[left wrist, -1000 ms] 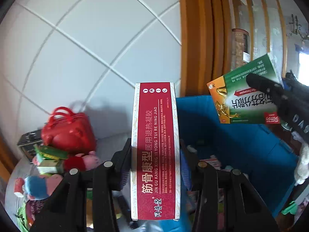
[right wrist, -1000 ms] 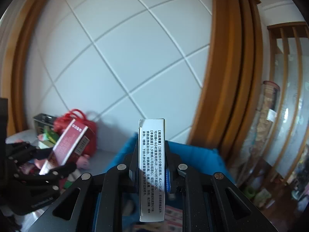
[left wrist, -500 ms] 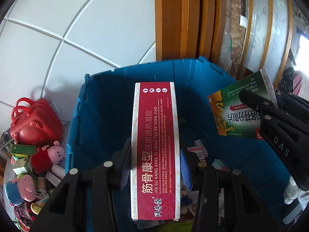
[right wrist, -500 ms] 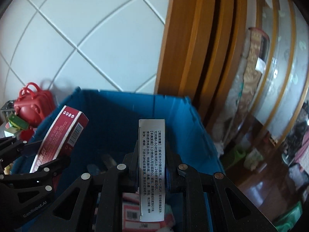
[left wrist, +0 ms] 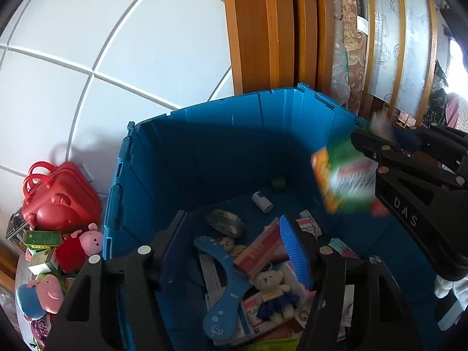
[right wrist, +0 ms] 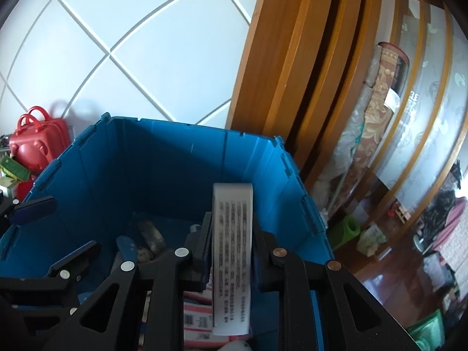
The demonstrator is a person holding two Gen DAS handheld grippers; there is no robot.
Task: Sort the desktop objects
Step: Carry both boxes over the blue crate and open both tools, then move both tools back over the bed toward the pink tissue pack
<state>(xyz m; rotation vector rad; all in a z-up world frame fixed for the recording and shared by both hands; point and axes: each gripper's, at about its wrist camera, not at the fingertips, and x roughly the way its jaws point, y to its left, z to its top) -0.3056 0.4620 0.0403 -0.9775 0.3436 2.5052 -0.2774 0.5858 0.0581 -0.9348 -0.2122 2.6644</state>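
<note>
Beneath both tools sits a deep blue bin (left wrist: 204,152), its far wall rising ahead of the fingers and a white tiled wall (left wrist: 117,44) and a wooden frame (left wrist: 263,29) beyond it.

Seen from the left wrist, the left tool (left wrist: 231,222) hangs over the bin, released. Its jaws have just been opening and nothing is between them. Below the gap lies a jumble. A red-and-white box (left wrist: 257,251) is tilted against the right finger's blue pad, and a small teddy bear (left wrist: 272,286) lies closer in. A curved blue plastic piece (left wrist: 222,286) lies left of the bear, with a silvery packet (left wrist: 225,222) further ahead. Beyond these a small white cylinder (left wrist: 261,201) and a dark green roll (left wrist: 278,182) rest near the far wall. Outside the bin, to this tool's left, stand a red toy suitcase (left wrist: 58,201), two pink pig toys (left wrist: 84,242) and some little green boxes (left wrist: 41,238).

To its right, the right tool (left wrist: 368,146) reaches in over the bin's rim, white letters "DAS" on its side. Its jaws have just been opening with the green box (left wrist: 342,181) between them. That box is smeared with blur while the tool stays sharp, so the hold looks let go.

Seen from the right wrist, the box's white edge stands upright between the pads, and its rows of small print are too blurred to read. Under this tool lies a pink-and-white carton (right wrist: 199,318) with a barcode. The left tool shows to the left, jaws apart.
</note>
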